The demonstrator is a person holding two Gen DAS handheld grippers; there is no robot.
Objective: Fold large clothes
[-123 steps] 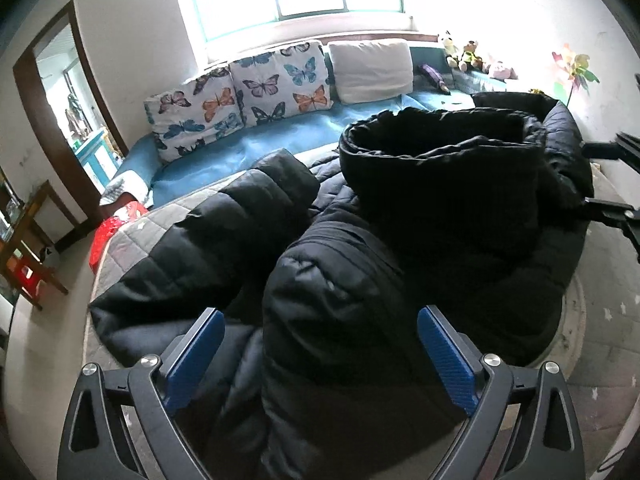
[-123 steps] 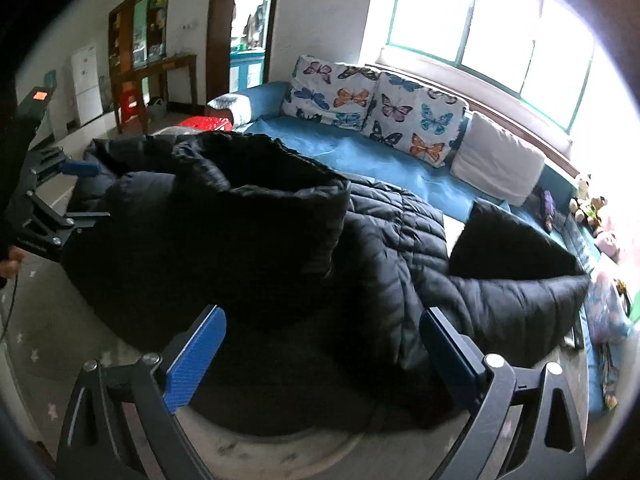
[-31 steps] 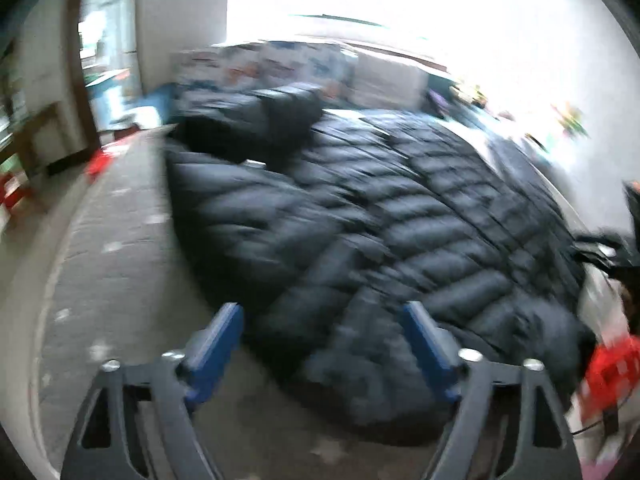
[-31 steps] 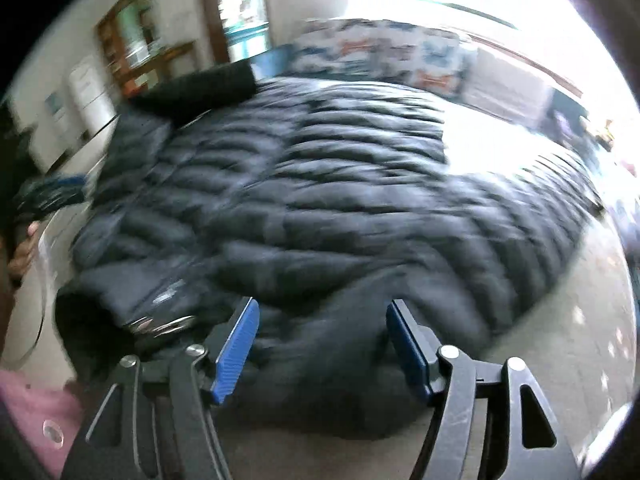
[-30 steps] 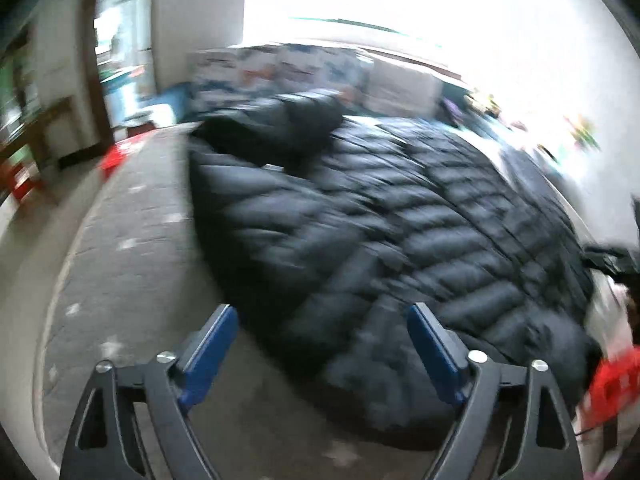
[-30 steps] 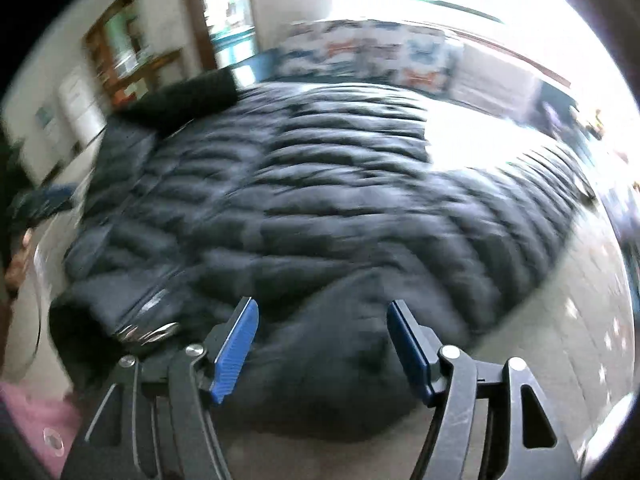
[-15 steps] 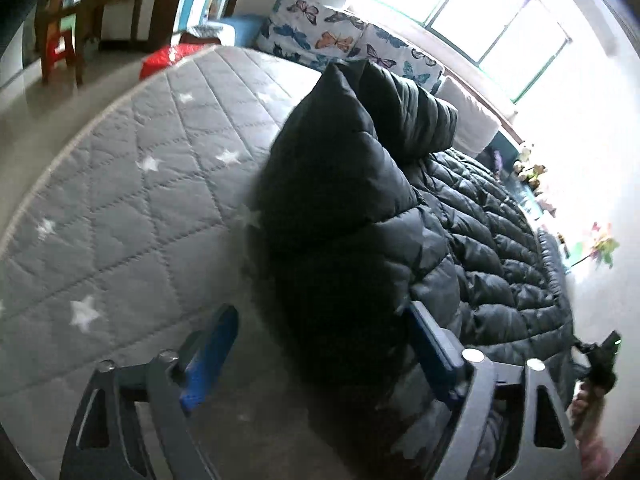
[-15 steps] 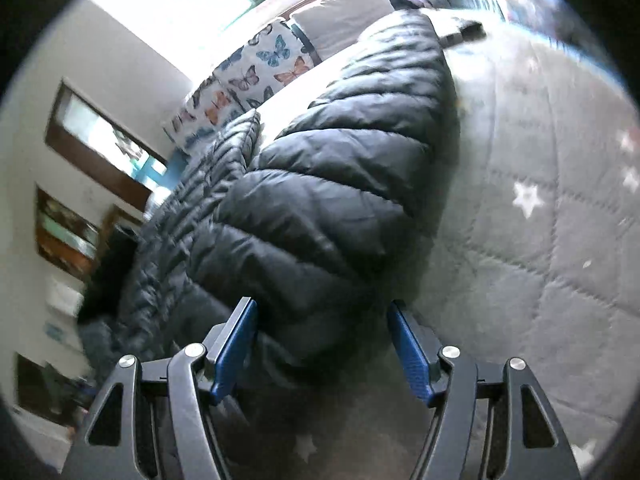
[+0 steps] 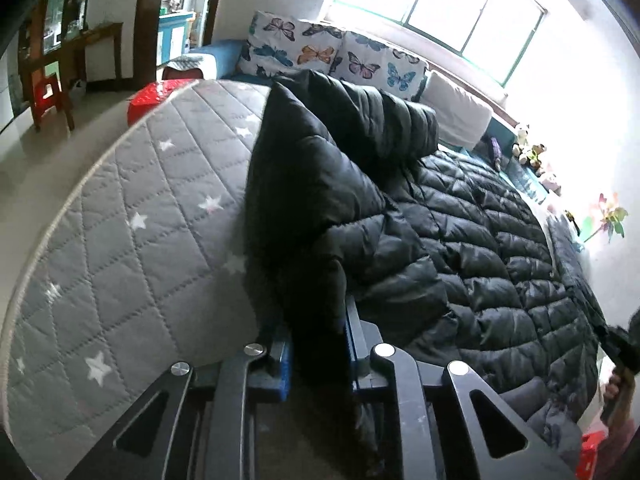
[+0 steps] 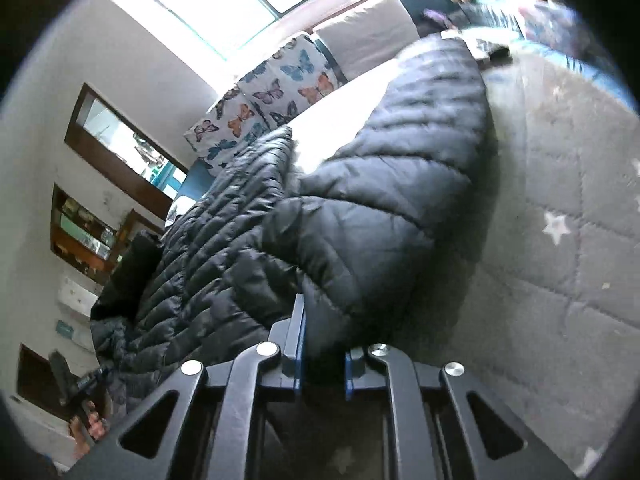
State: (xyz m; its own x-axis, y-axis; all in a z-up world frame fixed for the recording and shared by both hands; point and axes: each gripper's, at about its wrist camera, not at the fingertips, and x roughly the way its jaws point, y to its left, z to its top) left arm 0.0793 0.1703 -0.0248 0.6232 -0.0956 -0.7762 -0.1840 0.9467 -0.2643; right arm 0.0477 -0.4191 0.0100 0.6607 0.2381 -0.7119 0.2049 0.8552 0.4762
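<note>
Left wrist: grey star-quilted mattress (image 9: 120, 208) under window (image 9: 436, 12), butterfly cushions (image 9: 320, 50).

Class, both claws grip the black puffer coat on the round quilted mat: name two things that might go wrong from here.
1. The puffy, slick black coat may slip from the left claw or right claw, since each pinches only an edge.
2. The bulky coat may spring open rather than hold a fold on the mat.

A bright green-framed window (image 9: 436, 4) lit the white walls. Below it, butterfly-print cushions (image 9: 296, 46) and a plain white pillow (image 9: 456, 118) lined a blue sofa. A red plastic stool (image 9: 48, 94) stood near the wooden doorway.
</note>
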